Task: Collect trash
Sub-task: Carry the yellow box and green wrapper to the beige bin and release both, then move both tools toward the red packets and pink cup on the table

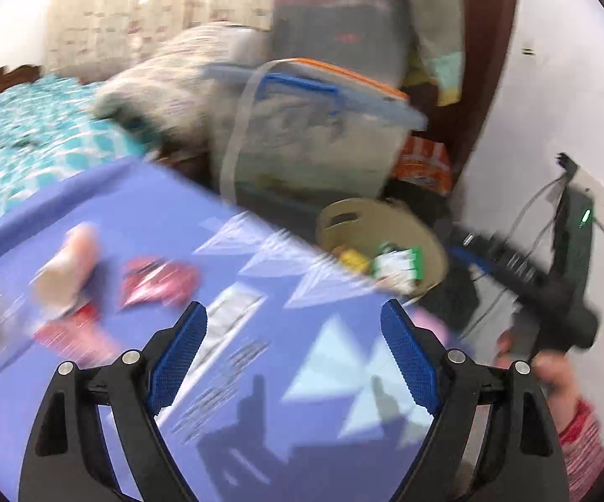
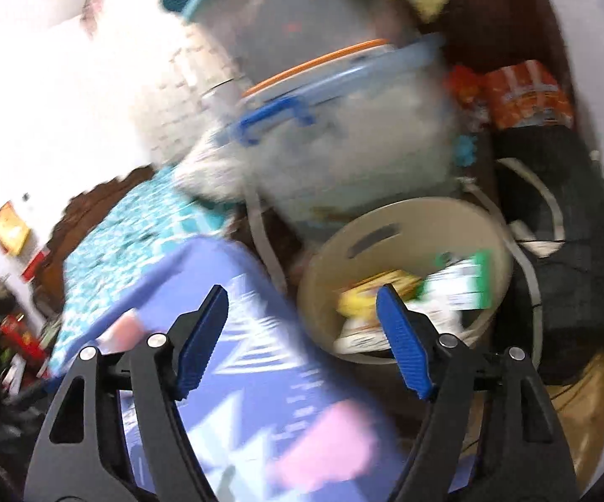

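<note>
Purple patterned tabletop (image 1: 226, 226) is stretching out beneath your 2 grippers, blurred, with stacked clear storage boxes (image 2: 344, 146) and a teal bedspread (image 1: 30, 142) beyond it. Your left gripper (image 1: 293, 313) is hanging released with nothing between its blue pads, red wrappers (image 1: 155, 280) lying ahead to its left. Your right gripper (image 2: 302, 297) is standing parted and empty too, the beige bin (image 2: 394, 226) just ahead to its right already holding yellow and green packets (image 2: 461, 284).

Heavy motion blur, fisheye edge warp, bright, glare upper left.
</note>
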